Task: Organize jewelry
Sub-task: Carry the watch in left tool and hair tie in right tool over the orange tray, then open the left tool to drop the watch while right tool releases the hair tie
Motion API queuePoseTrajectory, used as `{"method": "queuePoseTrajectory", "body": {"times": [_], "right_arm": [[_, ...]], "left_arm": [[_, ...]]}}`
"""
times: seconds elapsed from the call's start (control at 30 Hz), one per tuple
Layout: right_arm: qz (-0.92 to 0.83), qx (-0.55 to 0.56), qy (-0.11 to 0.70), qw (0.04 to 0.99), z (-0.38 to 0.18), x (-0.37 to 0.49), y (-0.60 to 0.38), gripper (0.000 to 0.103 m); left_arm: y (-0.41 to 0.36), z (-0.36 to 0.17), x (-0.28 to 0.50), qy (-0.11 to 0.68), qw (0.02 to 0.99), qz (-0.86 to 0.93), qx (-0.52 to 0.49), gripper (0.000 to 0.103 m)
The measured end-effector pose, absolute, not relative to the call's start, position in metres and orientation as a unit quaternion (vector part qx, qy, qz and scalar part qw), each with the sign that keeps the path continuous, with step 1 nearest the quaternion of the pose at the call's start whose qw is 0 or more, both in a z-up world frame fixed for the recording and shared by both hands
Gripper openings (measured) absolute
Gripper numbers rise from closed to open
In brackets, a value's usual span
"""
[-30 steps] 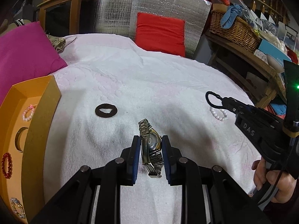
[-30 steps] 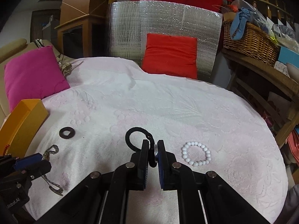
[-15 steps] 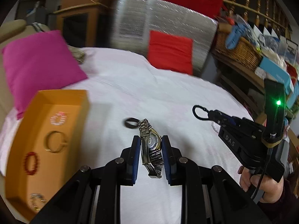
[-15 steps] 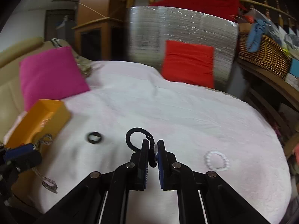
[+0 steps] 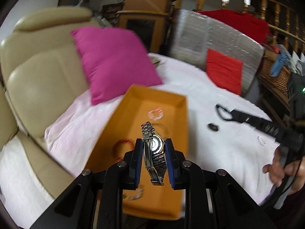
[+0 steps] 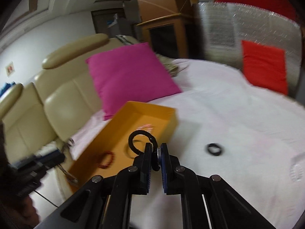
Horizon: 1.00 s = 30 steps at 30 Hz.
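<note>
My left gripper [image 5: 153,145] is shut on a silver metal watch [image 5: 152,148] and holds it above the orange tray [image 5: 171,200]. The tray holds a red bead bracelet [image 5: 119,146], a pink bead bracelet [image 5: 155,113] and other pieces. My right gripper [image 6: 156,148] is shut on a black ring bangle [image 6: 140,140] and holds it near the tray's [image 6: 162,112] right wall. In the left wrist view the right gripper [image 5: 234,114] hovers over the white cloth. A dark ring [image 6: 215,149] and a white bead bracelet [image 5: 262,140] lie on the cloth.
A magenta pillow [image 5: 112,61] leans on a beige sofa [image 5: 38,72] behind the tray. A red cushion [image 5: 224,70] stands against a silver foil panel [image 5: 213,36] at the back. A wicker basket [image 5: 274,76] sits on a shelf at the right.
Both grippers have swung left with their loads. The left one now holds the watch over the orange tray; the right one has brought the black bangle to the tray's side.
</note>
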State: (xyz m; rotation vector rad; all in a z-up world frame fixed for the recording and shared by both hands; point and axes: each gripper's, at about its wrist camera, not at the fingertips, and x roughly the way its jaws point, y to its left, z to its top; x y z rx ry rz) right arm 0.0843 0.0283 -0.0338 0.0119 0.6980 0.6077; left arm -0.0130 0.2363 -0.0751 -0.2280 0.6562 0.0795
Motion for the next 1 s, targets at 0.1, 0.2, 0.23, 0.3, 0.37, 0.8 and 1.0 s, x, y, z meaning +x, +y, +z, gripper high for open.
{"method": "queuePoseTrajectory", "body": {"times": [0.1, 0.2, 0.23, 0.3, 0.37, 0.8, 1.0], "right_arm": [[0.317, 0.009, 0.357, 0.879, -0.045, 0.091, 0.048, 0.010], [0.329, -0.003, 0.383, 0.863, -0.061, 0.101, 0.067, 0.010], [0.336, -0.009, 0.396, 0.855, -0.067, 0.104, 0.076, 0.010], [0.340, -0.032, 0.413, 0.844, -0.080, 0.106, 0.093, 0.010], [0.346, -0.055, 0.419, 0.837, -0.090, 0.106, 0.111, 0.010], [0.357, -0.125, 0.477, 0.794, -0.132, 0.112, 0.163, 0.016], [0.360, -0.056, 0.437, 0.822, -0.110, 0.115, 0.135, 0.057]], "left_arm": [[0.252, -0.097, -0.011, 0.338, 0.932, 0.049, -0.120, 0.024], [0.261, -0.113, -0.004, 0.350, 0.926, 0.053, -0.134, 0.024], [0.262, -0.118, 0.000, 0.355, 0.923, 0.050, -0.139, 0.024], [0.263, -0.128, 0.001, 0.364, 0.919, 0.047, -0.145, 0.024], [0.264, -0.137, 0.007, 0.374, 0.914, 0.046, -0.150, 0.024], [0.288, -0.171, 0.036, 0.433, 0.882, 0.092, -0.162, 0.025], [0.288, -0.164, 0.038, 0.430, 0.885, 0.097, -0.149, 0.033]]}}
